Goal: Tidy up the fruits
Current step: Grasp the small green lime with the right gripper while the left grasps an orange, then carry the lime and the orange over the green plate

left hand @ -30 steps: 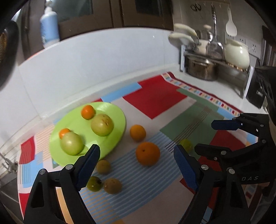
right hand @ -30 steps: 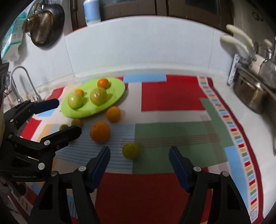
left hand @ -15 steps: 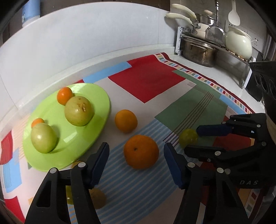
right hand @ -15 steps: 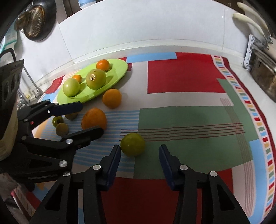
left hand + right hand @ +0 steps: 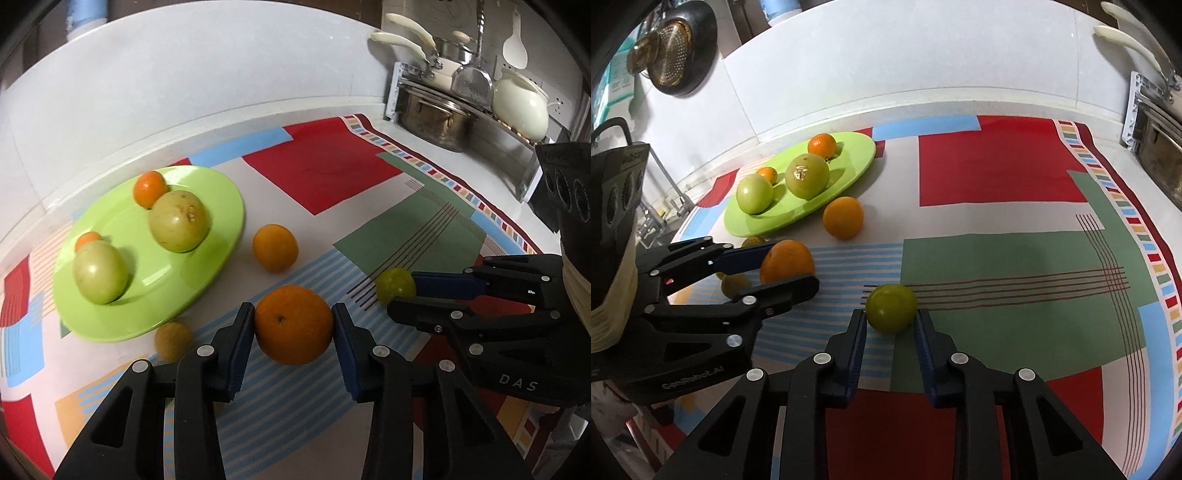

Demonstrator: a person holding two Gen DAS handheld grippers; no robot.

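My left gripper is shut on a large orange that rests on the patterned cloth; it also shows in the right wrist view. My right gripper is shut on a small green fruit, also on the cloth, seen in the left wrist view. A green plate at the left holds two pale green fruits and two small oranges. Another orange lies loose beside the plate.
A small brownish fruit lies just in front of the plate, left of my left gripper. A rack with a steel pot and white jug stands at the back right. A white backsplash runs behind the cloth.
Both grippers moved forward and down and closed: the left onto the large orange, the right onto the small green fruit.
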